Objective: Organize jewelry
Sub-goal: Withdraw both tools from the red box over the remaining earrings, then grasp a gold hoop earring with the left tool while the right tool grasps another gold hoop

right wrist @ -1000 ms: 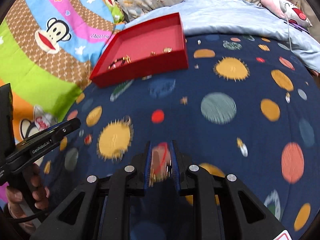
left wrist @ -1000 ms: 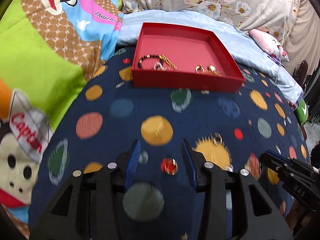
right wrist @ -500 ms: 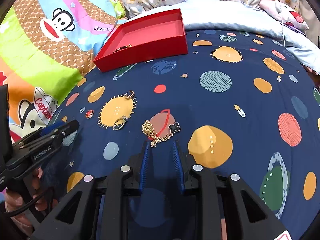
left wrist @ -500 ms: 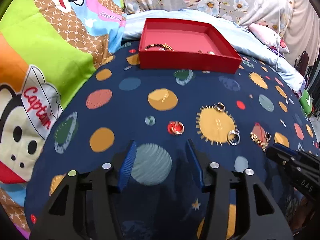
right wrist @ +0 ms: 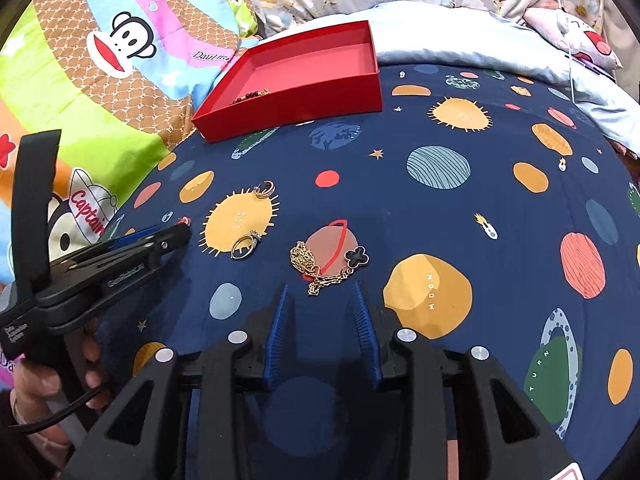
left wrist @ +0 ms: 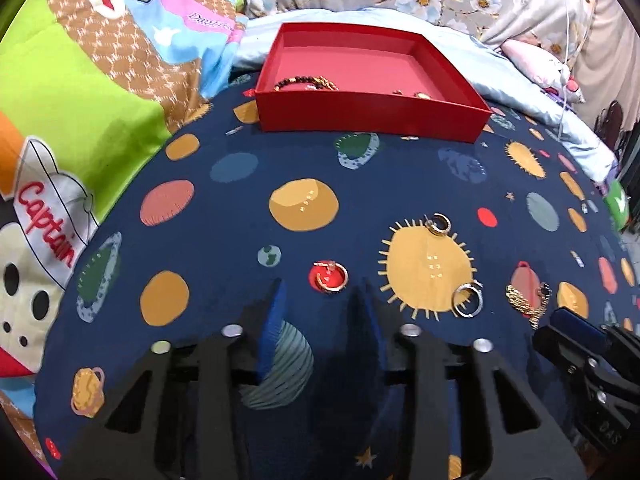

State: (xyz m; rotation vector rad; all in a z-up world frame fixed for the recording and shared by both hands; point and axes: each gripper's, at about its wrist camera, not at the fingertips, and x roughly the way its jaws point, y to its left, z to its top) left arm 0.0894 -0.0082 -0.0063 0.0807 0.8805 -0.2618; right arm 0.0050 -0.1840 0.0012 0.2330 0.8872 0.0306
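A red tray (left wrist: pixel 372 114) (right wrist: pixel 296 110) sits at the far end of the navy planet-print cloth and holds a beaded bracelet (left wrist: pixel 298 82) and small gold pieces. My left gripper (left wrist: pixel 320 300) is open, just short of a gold hoop earring (left wrist: pixel 331 277). A gold ring (left wrist: pixel 439 225) (right wrist: pixel 266 189) and a silver ring (left wrist: pixel 467 300) (right wrist: pixel 245 246) lie to its right. My right gripper (right wrist: pixel 322 300) is open, just short of a gold chain with a black clover charm (right wrist: pixel 320 266) (left wrist: pixel 526 300). Both grippers are empty.
A cartoon monkey quilt (left wrist: pixel 80 120) lies to the left. A light blue pillow (right wrist: pixel 480 40) and floral fabric lie behind the tray. The left gripper's body (right wrist: pixel 100 264) sits at the left of the right wrist view.
Both grippers pulled back from the cloth, showing the jewelry in front of them. The right gripper's jaws opened wider, leaving the gold chain lying on the cloth.
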